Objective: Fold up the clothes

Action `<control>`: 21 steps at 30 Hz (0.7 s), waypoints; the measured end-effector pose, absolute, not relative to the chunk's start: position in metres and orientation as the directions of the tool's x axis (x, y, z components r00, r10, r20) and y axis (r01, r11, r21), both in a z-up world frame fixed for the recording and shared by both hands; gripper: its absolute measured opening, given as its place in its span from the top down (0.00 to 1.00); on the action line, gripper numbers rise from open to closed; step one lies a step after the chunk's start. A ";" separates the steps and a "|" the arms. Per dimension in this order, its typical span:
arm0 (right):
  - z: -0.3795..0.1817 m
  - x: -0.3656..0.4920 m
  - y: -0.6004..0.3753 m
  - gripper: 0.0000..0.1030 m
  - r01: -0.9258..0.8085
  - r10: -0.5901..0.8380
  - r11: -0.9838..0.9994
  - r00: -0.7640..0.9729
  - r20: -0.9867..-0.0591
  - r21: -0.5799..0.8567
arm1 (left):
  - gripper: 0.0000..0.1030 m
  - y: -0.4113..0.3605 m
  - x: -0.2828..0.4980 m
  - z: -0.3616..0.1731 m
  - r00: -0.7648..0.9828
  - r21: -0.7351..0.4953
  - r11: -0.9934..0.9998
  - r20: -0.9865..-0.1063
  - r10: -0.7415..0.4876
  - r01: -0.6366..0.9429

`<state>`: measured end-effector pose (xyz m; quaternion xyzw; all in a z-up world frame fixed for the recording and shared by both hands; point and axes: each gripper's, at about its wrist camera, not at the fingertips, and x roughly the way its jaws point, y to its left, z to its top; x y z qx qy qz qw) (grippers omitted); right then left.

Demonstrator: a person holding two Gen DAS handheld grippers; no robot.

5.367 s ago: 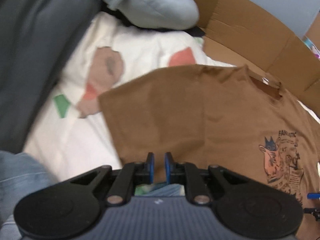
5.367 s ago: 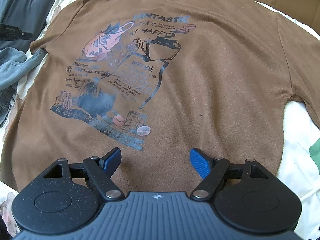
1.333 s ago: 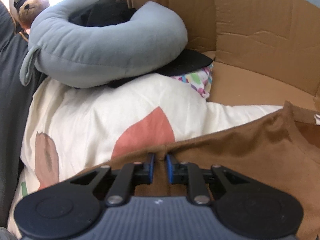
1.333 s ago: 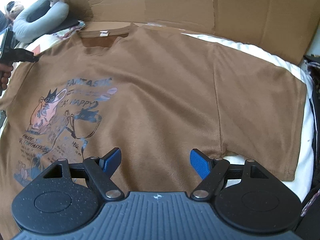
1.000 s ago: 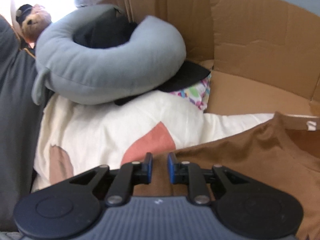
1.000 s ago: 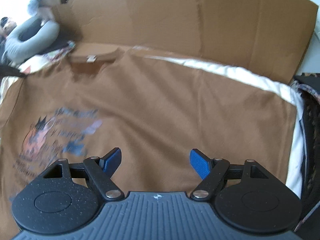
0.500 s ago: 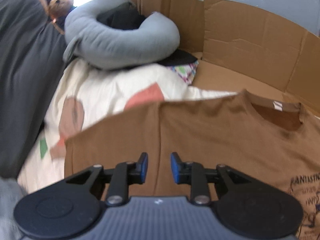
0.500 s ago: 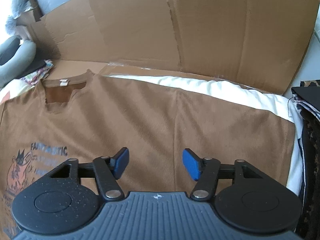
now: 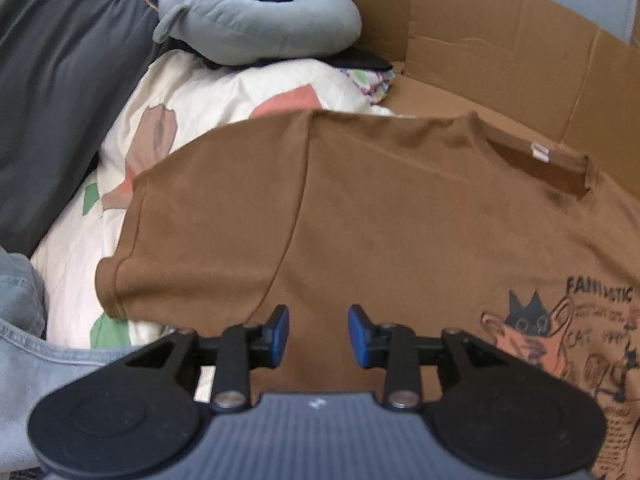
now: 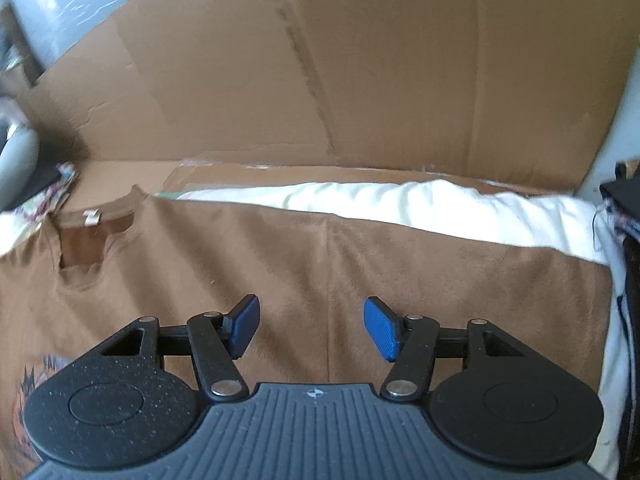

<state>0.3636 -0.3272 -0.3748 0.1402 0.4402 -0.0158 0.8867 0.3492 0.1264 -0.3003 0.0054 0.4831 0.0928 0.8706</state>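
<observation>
Clothing is lying spread for folding: a brown T-shirt [image 9: 400, 216] is lying flat, print side up, across a cream bedspread [image 9: 200, 92] with coloured patches. In the left wrist view, a dark grey fabric [image 9: 60, 80] is filling the upper left of the frame, a grey curved pillow [image 9: 256, 20] is sitting at the top centre, and cardboard panels [image 9: 500, 60] are standing along the upper right. The shirt's sleeve [image 9: 208, 216] is reaching toward the left edge of the frame, and its cat print [image 9: 560, 340] is showing at the lower right. The left gripper [image 9: 318, 336] is hovering at the bottom centre, over the cloth beside the sleeve seam; its jaws are opening, a narrow gap between them, nothing pinched.

In the right wrist view, the collar [image 10: 92, 236] is sitting at the left, and the other sleeve [image 10: 480, 280] is stretching toward the right edge. The right gripper [image 10: 310, 330] is hanging at the bottom centre over the shoulder seam, jaws apart and gripping nothing.

Risks, as a judgement: the cloth is thin and lying flat, so the jaws could be closing on only the top layer, or catching the bedspread beneath, dragging both. Uneven lifting by the two hands would be skewing the fold line and wrinkling the shirt.
</observation>
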 end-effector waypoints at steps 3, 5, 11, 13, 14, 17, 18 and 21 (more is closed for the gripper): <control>-0.381 0.369 -0.330 0.37 0.167 0.091 0.956 0.615 -0.783 0.243 | 0.66 0.128 0.346 -0.306 0.508 0.091 0.981 -0.845 0.167 -0.171; -0.383 0.373 -0.328 0.39 0.159 0.092 0.958 0.618 -0.780 0.239 | 0.66 0.129 0.344 -0.310 0.502 0.090 0.981 -0.848 0.167 -0.173; -0.386 0.390 -0.322 0.54 0.148 0.056 0.971 0.626 -0.778 0.188 | 0.66 0.130 0.341 -0.322 0.482 0.081 0.981 -0.862 0.157 -0.175; -0.388 0.399 -0.322 0.66 0.159 0.030 0.973 0.624 -0.781 0.165 | 0.66 0.130 0.341 -0.323 0.482 0.082 0.981 -0.862 0.158 -0.175; -0.389 0.404 -0.323 0.68 0.167 0.013 0.975 0.622 -0.783 0.149 | 0.66 0.130 0.341 -0.323 0.484 0.083 0.982 -0.861 0.157 -0.172; -0.391 0.416 -0.326 0.72 0.178 -0.010 0.975 0.623 -0.782 0.130 | 0.66 0.129 0.340 -0.323 0.488 0.088 0.983 -0.859 0.158 -0.163; -0.392 0.421 -0.327 0.73 0.182 -0.012 0.975 0.621 -0.784 0.129 | 0.66 0.130 0.339 -0.323 0.487 0.090 0.983 -0.858 0.159 -0.163; -0.394 0.432 -0.333 0.79 0.214 -0.024 0.968 0.607 -0.795 0.134 | 0.66 0.132 0.337 -0.325 0.482 0.092 0.981 -0.860 0.164 -0.170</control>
